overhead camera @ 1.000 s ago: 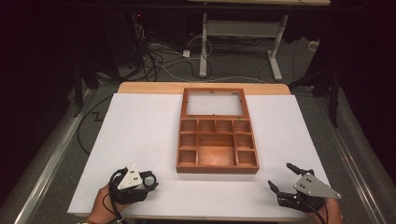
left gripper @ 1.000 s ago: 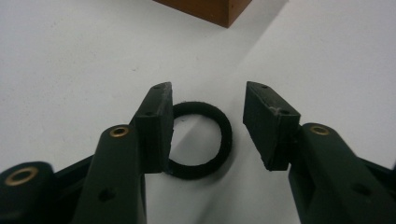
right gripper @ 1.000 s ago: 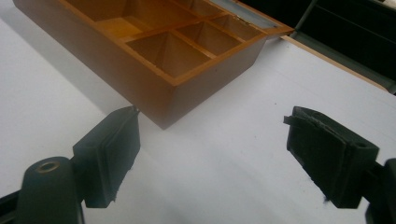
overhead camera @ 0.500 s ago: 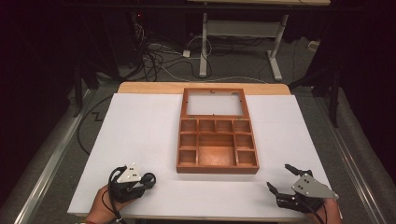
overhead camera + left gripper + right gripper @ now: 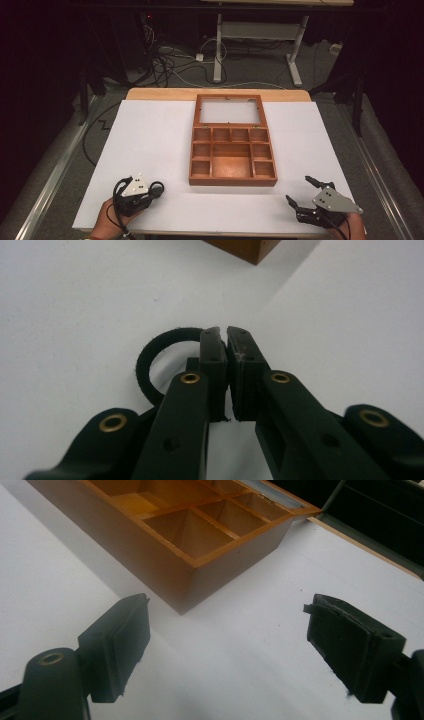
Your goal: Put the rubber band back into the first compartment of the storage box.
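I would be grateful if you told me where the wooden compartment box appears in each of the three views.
High view: the wooden compartment box sits mid-table, lid open flat behind it.
Left gripper view: one corner of it at the top edge.
Right gripper view: its near corner fills the upper left.
Shared landmark: the white table surface.

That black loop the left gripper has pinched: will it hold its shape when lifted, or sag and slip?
The black loop looks thin with a fuzzy surface, like a soft fabric band, so it will probably sag rather than hold its ring shape. It seems light. The left gripper has its fingers closed on its rim; the matte texture should resist slipping.
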`<state>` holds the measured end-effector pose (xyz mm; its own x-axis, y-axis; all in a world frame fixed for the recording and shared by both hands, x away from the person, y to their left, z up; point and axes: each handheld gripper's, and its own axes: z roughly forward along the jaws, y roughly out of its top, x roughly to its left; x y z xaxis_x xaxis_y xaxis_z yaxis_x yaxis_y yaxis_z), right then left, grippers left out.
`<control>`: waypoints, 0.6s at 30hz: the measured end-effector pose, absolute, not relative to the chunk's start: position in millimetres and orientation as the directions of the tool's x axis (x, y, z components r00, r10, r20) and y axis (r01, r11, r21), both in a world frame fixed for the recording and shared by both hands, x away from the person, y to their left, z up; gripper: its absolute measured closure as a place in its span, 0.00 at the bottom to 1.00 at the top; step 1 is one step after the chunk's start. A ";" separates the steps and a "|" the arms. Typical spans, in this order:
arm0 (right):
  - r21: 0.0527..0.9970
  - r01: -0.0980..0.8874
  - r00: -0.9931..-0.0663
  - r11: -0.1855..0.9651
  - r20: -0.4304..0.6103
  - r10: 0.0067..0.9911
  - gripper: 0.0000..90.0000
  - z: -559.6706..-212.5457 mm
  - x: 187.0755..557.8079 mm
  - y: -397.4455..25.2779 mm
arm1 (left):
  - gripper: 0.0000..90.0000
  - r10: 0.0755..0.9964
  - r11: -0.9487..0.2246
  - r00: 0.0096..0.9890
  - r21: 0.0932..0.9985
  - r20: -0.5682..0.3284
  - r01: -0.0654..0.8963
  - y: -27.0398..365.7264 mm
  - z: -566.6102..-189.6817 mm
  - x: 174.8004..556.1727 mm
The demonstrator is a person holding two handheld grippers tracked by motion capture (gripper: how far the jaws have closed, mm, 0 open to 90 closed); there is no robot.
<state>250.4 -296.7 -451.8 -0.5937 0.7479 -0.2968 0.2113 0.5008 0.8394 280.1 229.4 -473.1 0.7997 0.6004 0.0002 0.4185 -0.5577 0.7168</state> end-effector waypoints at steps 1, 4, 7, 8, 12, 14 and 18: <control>0.841 0.210 -0.593 0.499 -0.296 0.749 0.20 -451.8 250.7 -296.8 | 0.93 0.601 -0.554 0.799 0.720 -0.001 0.417 229.8 -472.0 280.2; 0.840 0.210 -0.593 0.500 -0.297 0.749 0.20 -451.8 250.9 -296.7 | 0.93 0.600 -0.550 0.800 0.729 0.005 0.407 230.3 -468.6 281.1; 0.841 0.209 -0.594 0.500 -0.297 0.748 0.20 -451.9 250.9 -296.3 | 0.93 0.602 -0.539 0.799 0.740 0.006 0.401 230.3 -465.0 283.6; 0.840 0.208 -0.593 0.501 -0.299 0.748 0.20 -451.8 251.0 -296.1 | 0.93 0.601 -0.535 0.799 0.745 0.005 0.398 230.1 -463.5 284.8; 0.844 0.209 -0.590 0.494 -0.293 0.752 0.20 -451.6 251.4 -296.5 | 0.93 0.604 -0.529 0.797 0.760 0.023 0.379 229.1 -456.0 291.0; 0.845 0.212 -0.591 0.491 -0.289 0.753 0.20 -451.8 251.5 -296.6 | 0.93 0.604 -0.525 0.796 0.766 0.030 0.370 228.6 -452.8 295.1; 0.845 0.212 -0.590 0.490 -0.289 0.754 0.20 -452.2 251.6 -296.6 | 0.93 0.611 -0.520 0.791 0.773 0.039 0.364 228.1 -450.0 302.8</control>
<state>251.6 -296.6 -452.2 -0.5901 0.7539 -0.2888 0.2125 0.4901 0.8454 302.8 228.1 -450.0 0.7910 0.6106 0.0385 0.3639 -0.5202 0.7726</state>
